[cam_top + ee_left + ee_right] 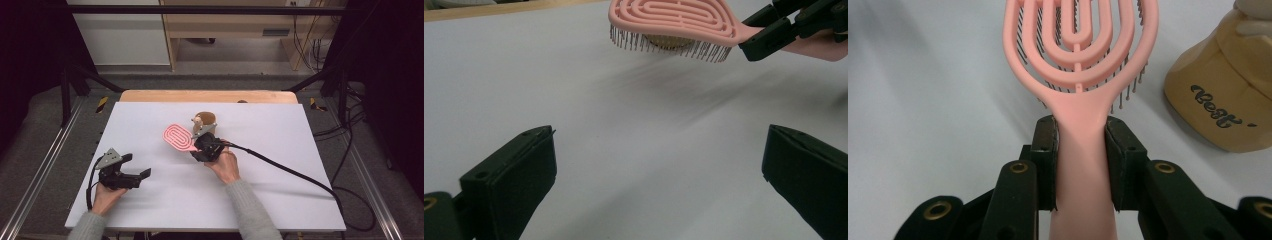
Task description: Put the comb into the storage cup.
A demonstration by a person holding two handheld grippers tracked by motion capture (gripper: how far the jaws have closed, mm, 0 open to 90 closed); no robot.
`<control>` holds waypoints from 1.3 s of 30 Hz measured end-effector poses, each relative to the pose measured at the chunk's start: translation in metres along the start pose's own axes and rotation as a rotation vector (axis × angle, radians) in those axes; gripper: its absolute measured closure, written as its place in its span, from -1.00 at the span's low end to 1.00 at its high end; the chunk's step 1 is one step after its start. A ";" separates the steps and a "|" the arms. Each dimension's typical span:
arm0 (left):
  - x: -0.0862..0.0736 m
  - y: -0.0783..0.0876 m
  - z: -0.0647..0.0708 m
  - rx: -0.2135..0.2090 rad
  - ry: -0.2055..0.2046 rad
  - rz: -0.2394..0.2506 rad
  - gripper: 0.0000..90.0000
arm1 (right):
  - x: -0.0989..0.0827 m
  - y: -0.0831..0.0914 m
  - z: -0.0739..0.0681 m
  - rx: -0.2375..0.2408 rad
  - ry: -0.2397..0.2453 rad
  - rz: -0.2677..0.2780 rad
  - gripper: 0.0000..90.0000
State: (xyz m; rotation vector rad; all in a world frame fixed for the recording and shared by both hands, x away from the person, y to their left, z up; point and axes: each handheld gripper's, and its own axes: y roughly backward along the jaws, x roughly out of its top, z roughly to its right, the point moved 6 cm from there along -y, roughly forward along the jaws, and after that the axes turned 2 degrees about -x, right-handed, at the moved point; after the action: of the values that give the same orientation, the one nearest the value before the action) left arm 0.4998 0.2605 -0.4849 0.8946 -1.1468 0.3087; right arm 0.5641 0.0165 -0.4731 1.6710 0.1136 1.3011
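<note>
White flat tabletop: carries every item listed. Pink plastic vented hairbrush with dark bristles: held clear of the tabletop near its centre, bristles down, long axis running from the right gripper away and to the left; handle pinched between that gripper's jaws. Tan rounded figurine with dark script lettering: stands just beside the brush head, beyond it; nothing seen inside it. Left gripper: jaws spread, empty, well apart from the brush, which lies ahead and to its right.
</note>
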 end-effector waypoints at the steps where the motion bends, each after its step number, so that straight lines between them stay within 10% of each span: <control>1: 0.000 0.000 0.000 -0.002 0.002 0.000 -0.98 | 0.000 0.002 0.000 -0.002 0.003 0.005 0.56; 39: 0.022 -0.002 0.026 -0.068 0.043 0.070 -0.98 | -0.035 0.082 0.010 -0.025 -0.014 0.154 0.56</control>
State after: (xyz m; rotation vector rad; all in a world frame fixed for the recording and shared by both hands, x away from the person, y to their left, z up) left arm 0.4927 0.2351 -0.4630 0.7856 -1.1440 0.3422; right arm 0.5193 -0.0533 -0.4375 1.6938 -0.0406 1.3992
